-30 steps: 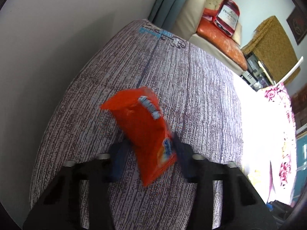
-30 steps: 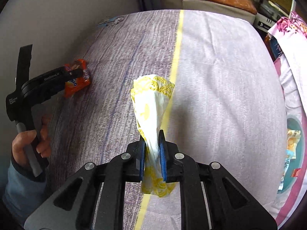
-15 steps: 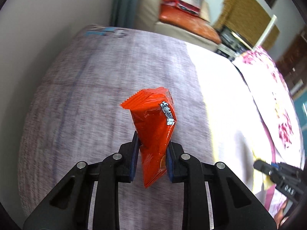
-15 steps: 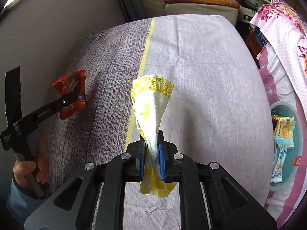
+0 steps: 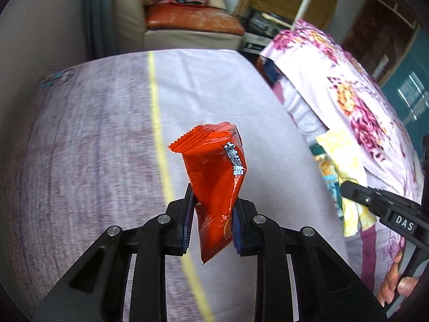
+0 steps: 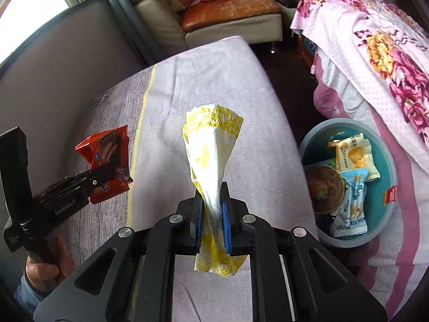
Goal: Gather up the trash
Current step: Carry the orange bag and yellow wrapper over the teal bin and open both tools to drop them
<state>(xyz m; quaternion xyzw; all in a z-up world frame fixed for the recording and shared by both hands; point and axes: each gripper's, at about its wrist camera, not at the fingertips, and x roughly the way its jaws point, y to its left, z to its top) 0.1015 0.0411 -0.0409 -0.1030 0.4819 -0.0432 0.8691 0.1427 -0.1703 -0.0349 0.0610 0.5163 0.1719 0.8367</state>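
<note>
- Step in hand, as judged: carrying two collected pieces of trash toward the teal bin (image 6: pixel 390 216) at right of frame, low beside the bed (image 6: pixel 241 86).
- Left gripper (image 5: pixel 211 221) clenched on red snack wrapper (image 5: pixel 214 177), lifted clear of the bed.
- Right gripper (image 6: pixel 211 218) clamped on yellow-patterned napkin (image 6: pixel 211 150), likewise aloft.
- Next move, as judged: positioning over the bin, then releasing.
- Legible: "DAS", "GenRobot.AI" on the tools.

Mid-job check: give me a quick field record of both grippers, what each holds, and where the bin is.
left gripper: shut on orange snack wrapper, lifted clear of the bed cover
right gripper: shut on white-and-yellow napkin
teal bin: beside the bed, to the right in the right wrist view
bin contents: several snack packets
task state: both items held, not yet dropped
</note>
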